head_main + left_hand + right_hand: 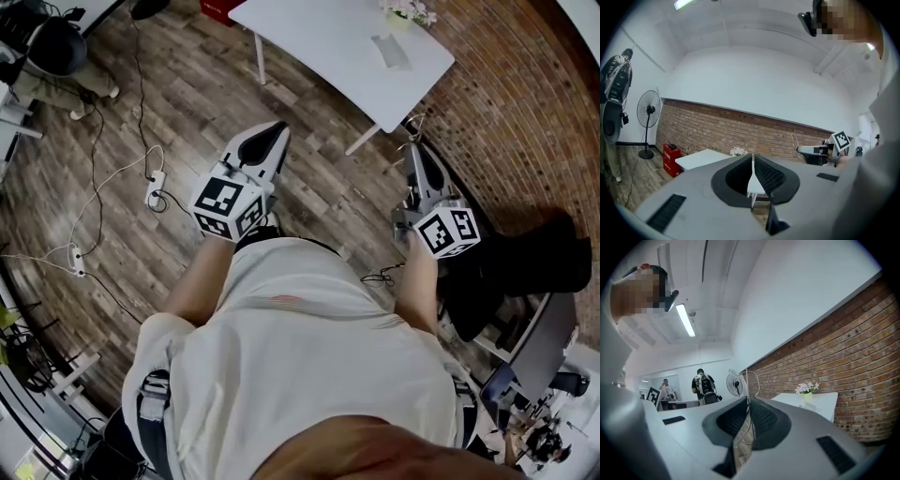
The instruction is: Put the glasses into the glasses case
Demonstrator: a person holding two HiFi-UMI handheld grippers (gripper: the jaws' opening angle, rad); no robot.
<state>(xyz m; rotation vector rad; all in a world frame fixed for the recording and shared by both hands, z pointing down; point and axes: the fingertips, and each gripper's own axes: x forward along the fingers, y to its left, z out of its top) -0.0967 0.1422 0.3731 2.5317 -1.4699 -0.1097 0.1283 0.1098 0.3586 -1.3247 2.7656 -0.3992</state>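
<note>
Looking like open lab-style office. White tabletop (347, 47) standing against brick wall (525, 103), flower pot (405, 13) sitting on it. Power strip (155, 187) and cables (98, 178) trailing over wood floor (187, 103) left of tabletop. Red box (671, 159) sitting near tabletop, pedestal fan (648, 110) standing beyond. Strip light (685, 319) glowing overhead.

Both bare forearms (202, 281) reach forward from the torso, holding the left gripper (270, 136) and the right gripper (418, 155) well apart and roughly level (marker cubes nearest the wrists), each with jaws closed together on nothing.
</note>
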